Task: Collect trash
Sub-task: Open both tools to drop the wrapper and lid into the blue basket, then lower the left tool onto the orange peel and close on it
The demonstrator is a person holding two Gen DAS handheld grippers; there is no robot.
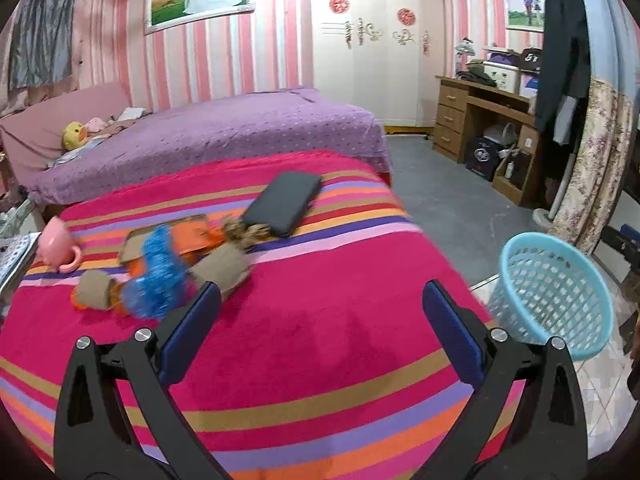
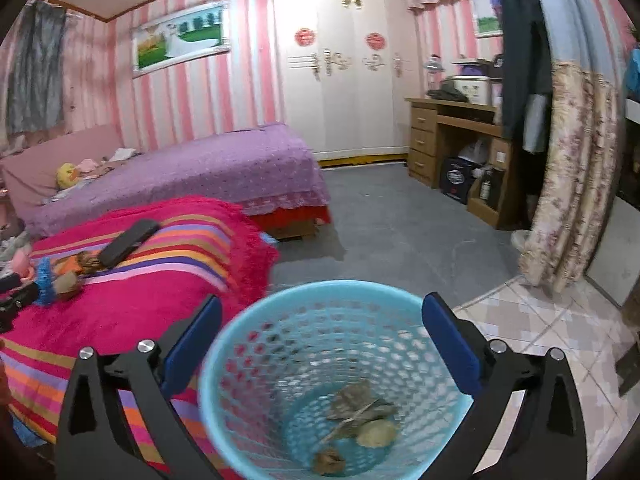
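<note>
My left gripper (image 1: 322,286) is open and empty above the striped red blanket (image 1: 328,344). Just past its left finger lies a trash pile: a brown paper wad (image 1: 220,270), blue tinsel (image 1: 158,276), an orange wrapper (image 1: 196,236) and a second brown wad (image 1: 94,290). The light blue basket (image 1: 560,292) stands on the floor to the right of the bed. My right gripper (image 2: 323,298) is open and empty directly over the basket (image 2: 240,344). Crumpled brown and pale scraps (image 2: 360,404) lie on the basket's bottom.
A dark flat case (image 1: 286,204) and a pink cup (image 1: 58,244) lie on the blanket by the trash. A purple bed (image 1: 224,132) stands behind, a wooden desk (image 1: 472,116) at the right wall, a floral curtain (image 2: 568,184) beside the tiled floor (image 2: 540,320).
</note>
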